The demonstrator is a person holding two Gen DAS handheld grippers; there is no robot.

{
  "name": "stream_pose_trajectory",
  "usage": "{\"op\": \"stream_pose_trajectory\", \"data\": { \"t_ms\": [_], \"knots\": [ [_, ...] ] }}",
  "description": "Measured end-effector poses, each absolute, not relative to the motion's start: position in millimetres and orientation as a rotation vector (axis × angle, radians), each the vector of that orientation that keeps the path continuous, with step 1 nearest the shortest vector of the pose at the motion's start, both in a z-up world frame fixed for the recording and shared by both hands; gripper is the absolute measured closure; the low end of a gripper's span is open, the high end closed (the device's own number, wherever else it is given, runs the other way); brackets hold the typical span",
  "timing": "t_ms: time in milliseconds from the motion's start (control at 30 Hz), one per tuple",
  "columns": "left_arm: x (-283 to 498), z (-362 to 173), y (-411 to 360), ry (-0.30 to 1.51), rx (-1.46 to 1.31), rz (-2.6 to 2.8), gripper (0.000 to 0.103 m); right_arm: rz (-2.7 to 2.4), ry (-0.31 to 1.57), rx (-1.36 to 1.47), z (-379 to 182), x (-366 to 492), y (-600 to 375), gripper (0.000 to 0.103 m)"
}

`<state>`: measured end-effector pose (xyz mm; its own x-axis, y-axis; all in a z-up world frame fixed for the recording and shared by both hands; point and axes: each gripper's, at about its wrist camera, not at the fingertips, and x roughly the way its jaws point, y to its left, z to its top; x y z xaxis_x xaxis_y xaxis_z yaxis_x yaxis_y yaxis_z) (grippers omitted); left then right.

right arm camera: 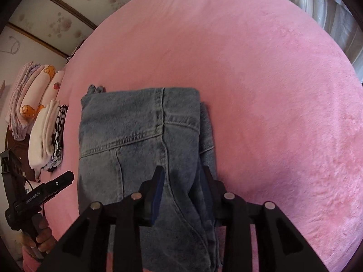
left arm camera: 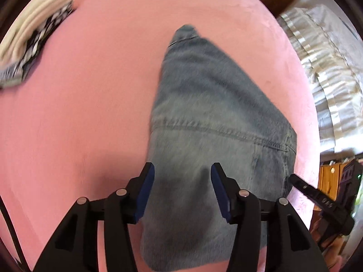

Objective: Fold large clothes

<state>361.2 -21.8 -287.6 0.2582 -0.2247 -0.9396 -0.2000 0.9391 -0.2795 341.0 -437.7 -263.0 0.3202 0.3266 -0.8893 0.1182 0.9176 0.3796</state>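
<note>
Folded blue jeans [left arm camera: 204, 102] lie flat on a pink blanket [left arm camera: 90, 90]. In the right wrist view the jeans [right arm camera: 136, 124] form a rough rectangle with seams showing and a second layer sticking out along the right edge. My left gripper [left arm camera: 182, 167] hovers over the near end of the denim with its blue pads [left arm camera: 145, 195] spread apart, nothing pinched. My right gripper [right arm camera: 182, 168] stands over the jeans' right edge, jaws apart, with the cloth lying under and between them but not pressed. Each gripper shows at the edge of the other's view.
A stack of folded cream and black-and-white clothes [right arm camera: 47, 136] lies at the blanket's left edge [left arm camera: 34, 34]. Folded quilts [right arm camera: 34, 90] sit behind it. White bedding [left arm camera: 329, 68] lies on the right. A hand [right arm camera: 43, 233] holds the left gripper's handle.
</note>
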Motion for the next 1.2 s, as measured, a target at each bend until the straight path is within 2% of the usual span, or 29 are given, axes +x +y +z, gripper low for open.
{"op": "stream_pose_trajectory", "data": {
  "t_ms": [67,100,167,300,667,933,967,1067,1200],
  "knots": [
    [355.3,-295.7,-16.3,1.346,-0.412,-0.014,0.051,0.144,1.275,0.383,-274.7,342.6,-432.4,0.070],
    [353.8,-299.7,-14.3,1.359,-0.424,-0.013,0.051,0.146,1.284,0.363,-279.5,341.4,-428.8,0.075],
    [349.2,-305.0,-13.5,1.376,-0.432,-0.014,0.050,0.157,1.287,0.311,-286.4,340.8,-421.0,0.094],
    [348.3,-303.3,-16.8,1.370,-0.400,-0.013,0.049,0.141,1.283,0.254,-280.2,345.0,-416.5,0.098],
    [347.9,-304.0,-31.1,1.377,-0.331,-0.030,0.049,0.049,1.272,0.220,-286.7,339.3,-417.4,0.100],
    [324.7,-284.0,-54.2,1.315,-0.227,-0.059,0.049,-0.014,1.131,-0.043,-250.8,322.7,-389.9,0.098],
    [321.3,-282.0,-56.0,1.310,-0.230,-0.072,0.049,-0.002,1.105,-0.039,-244.9,319.3,-388.2,0.094],
    [309.0,-278.2,-62.0,1.298,-0.252,-0.115,0.049,0.079,1.055,0.023,-229.3,307.7,-383.2,0.094],
    [293.6,-279.4,-68.4,1.316,-0.275,-0.142,0.049,0.240,1.083,0.120,-229.9,293.1,-368.4,0.094]
  ]
}}
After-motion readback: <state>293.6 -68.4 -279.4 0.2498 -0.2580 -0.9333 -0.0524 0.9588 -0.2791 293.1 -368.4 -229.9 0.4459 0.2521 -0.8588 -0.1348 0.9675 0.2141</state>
